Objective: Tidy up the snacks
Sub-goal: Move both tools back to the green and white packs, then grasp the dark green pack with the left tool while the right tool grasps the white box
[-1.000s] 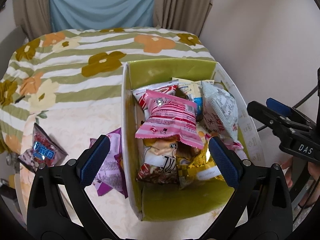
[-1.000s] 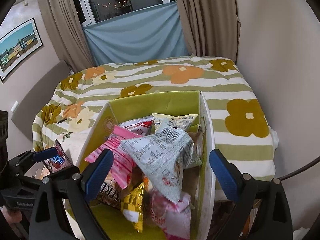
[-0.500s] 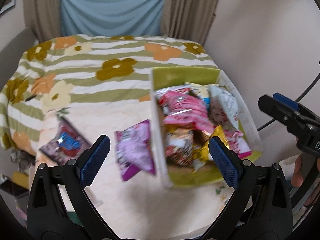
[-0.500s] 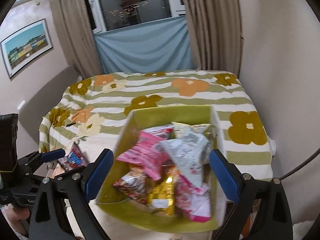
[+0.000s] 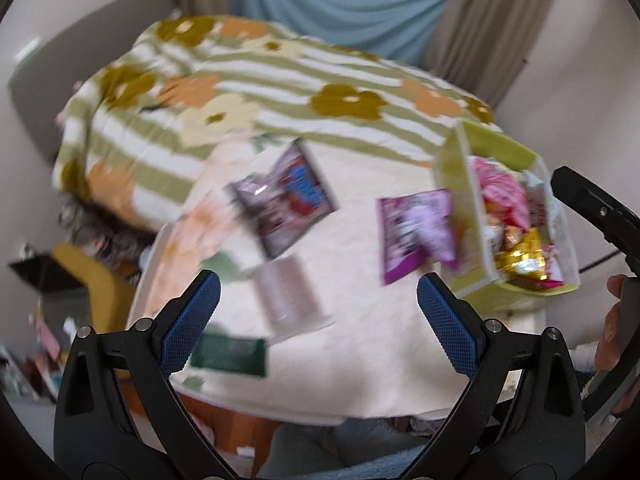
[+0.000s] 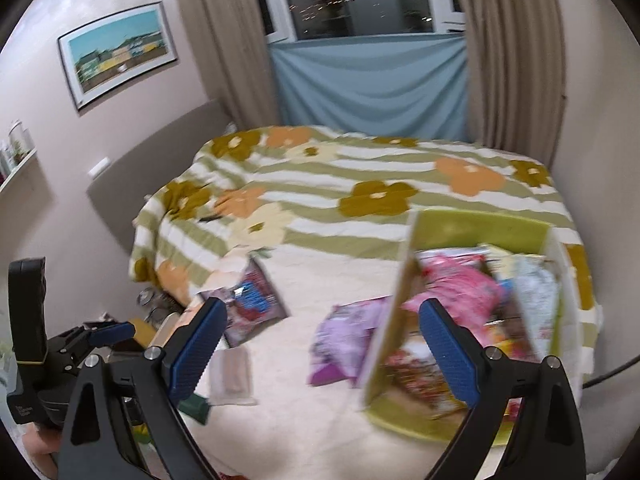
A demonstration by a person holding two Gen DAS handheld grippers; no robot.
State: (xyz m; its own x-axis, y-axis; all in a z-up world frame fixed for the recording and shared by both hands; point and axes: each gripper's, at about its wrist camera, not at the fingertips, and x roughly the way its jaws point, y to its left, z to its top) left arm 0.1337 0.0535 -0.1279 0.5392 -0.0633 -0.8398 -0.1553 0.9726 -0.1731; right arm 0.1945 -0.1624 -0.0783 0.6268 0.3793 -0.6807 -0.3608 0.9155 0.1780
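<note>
Both tongs point downward over the bed, the left tongs [image 5: 318,312] and right tongs [image 6: 322,354] each spread wide with nothing between the pads. The green snack box [image 5: 476,160], full of packets, sits right of the left tongs; a purple packet [image 5: 416,232] leans against its wall, and a dark packet [image 5: 286,200] lies further left. A cream cloth [image 6: 320,420] covers the floral bedspread [image 6: 360,168], with curtains [image 6: 228,40] behind.

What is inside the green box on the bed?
The green box holds piled snack packets: a pink packet, a gold packet and a pale printed packet. Anything beneath them is covered.
</note>
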